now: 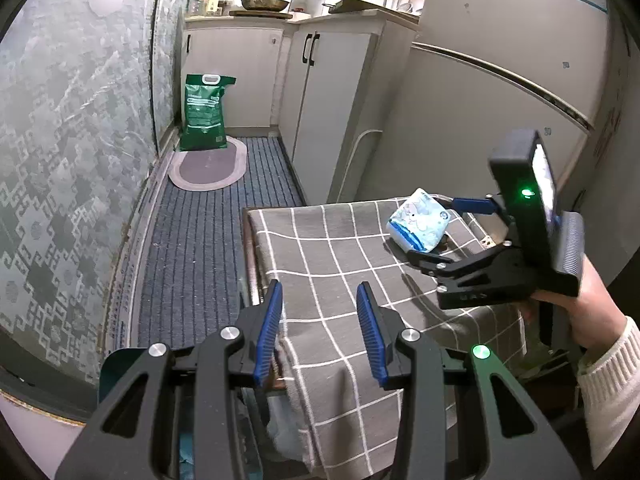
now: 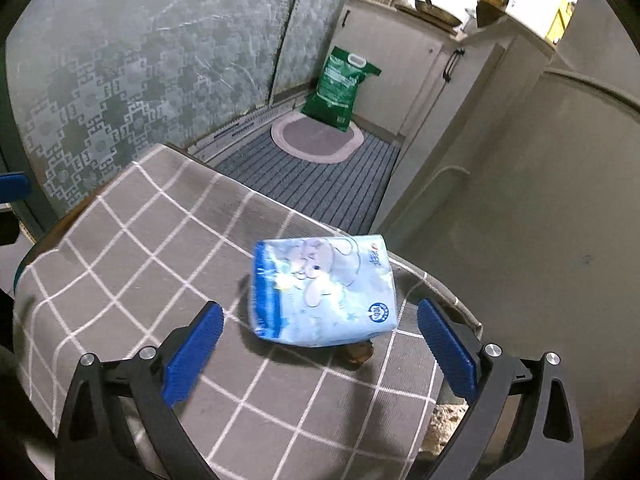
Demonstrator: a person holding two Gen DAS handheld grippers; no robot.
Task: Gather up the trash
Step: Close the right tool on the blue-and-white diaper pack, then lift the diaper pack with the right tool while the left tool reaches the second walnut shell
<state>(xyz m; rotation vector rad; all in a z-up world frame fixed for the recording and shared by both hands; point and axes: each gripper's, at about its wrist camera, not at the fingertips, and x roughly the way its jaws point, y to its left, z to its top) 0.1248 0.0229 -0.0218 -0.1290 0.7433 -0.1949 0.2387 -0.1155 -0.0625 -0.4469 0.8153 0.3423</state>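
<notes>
A light blue tissue pack [image 2: 324, 292] with a cartoon print lies on a table under a grey checked cloth [image 2: 140, 240]. My right gripper [image 2: 320, 306] is open wide. Its blue pads [image 2: 192, 344] stand on either side of the pack without touching it. A small brown scrap [image 2: 360, 354] peeks out beneath the pack's near edge. In the left wrist view the tissue pack [image 1: 420, 224] sits near the cloth's [image 1: 320, 248] far right corner, with the right gripper [image 1: 430, 229] around it. My left gripper [image 1: 320, 312] hovers over the near left edge, partly open with nothing between its pads.
A hand in a cream sleeve [image 1: 600, 360] holds the right gripper. A green bag [image 1: 204, 112] and an oval mat [image 1: 208, 168] lie on the striped floor beyond the table. White cabinets [image 1: 332, 100] and a fridge [image 1: 500, 80] stand right; a patterned wall [image 1: 60, 140] runs left.
</notes>
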